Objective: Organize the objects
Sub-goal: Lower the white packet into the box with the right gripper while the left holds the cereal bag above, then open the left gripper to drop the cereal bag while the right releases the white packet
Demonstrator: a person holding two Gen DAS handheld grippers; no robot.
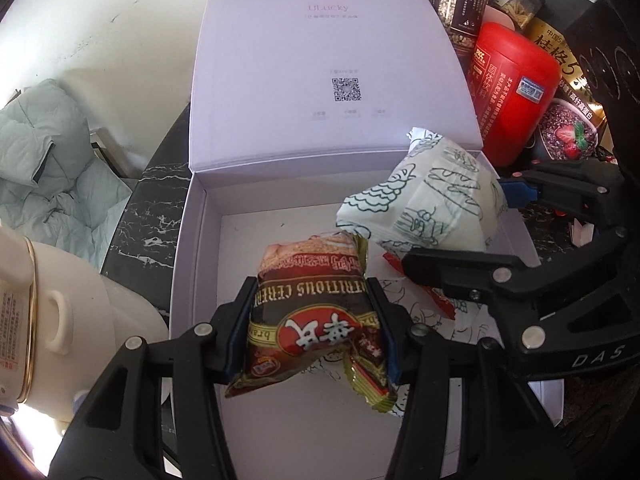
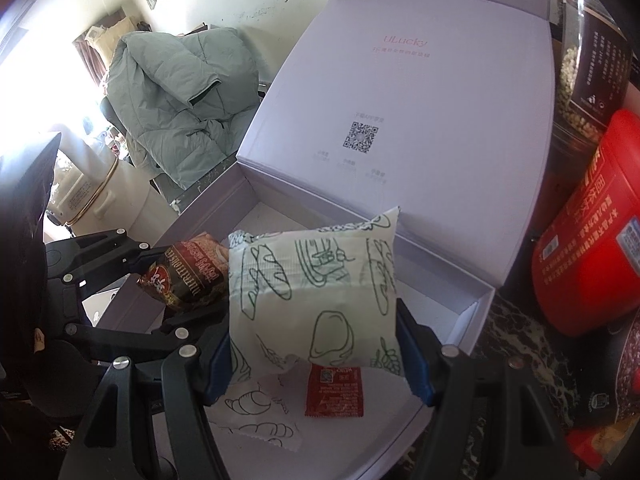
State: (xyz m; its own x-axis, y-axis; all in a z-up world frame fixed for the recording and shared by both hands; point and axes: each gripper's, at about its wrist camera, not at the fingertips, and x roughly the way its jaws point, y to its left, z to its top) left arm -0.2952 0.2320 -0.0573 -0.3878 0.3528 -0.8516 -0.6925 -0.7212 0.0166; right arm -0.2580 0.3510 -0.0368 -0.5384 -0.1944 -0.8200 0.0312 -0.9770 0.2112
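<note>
An open white box (image 1: 192, 240) with its lid up stands on the dark marble table; it also shows in the right wrist view (image 2: 476, 312). My left gripper (image 1: 312, 320) is shut on a brown cereal packet (image 1: 316, 304) and holds it above the box; the packet also shows in the right wrist view (image 2: 184, 276). My right gripper (image 2: 316, 356) is shut on a pale green printed packet (image 2: 316, 296), held above the box's right half; it also shows in the left wrist view (image 1: 424, 200). On the box floor lie a red sachet (image 2: 334, 392) and a white printed packet (image 2: 260, 420).
A red canister (image 1: 516, 92), jars of grain (image 1: 464, 4) and a dark cereal bag (image 1: 568, 136) stand right of the box. A white appliance (image 1: 48, 320) stands left of it. A green jacket (image 2: 176, 100) lies on a chair behind.
</note>
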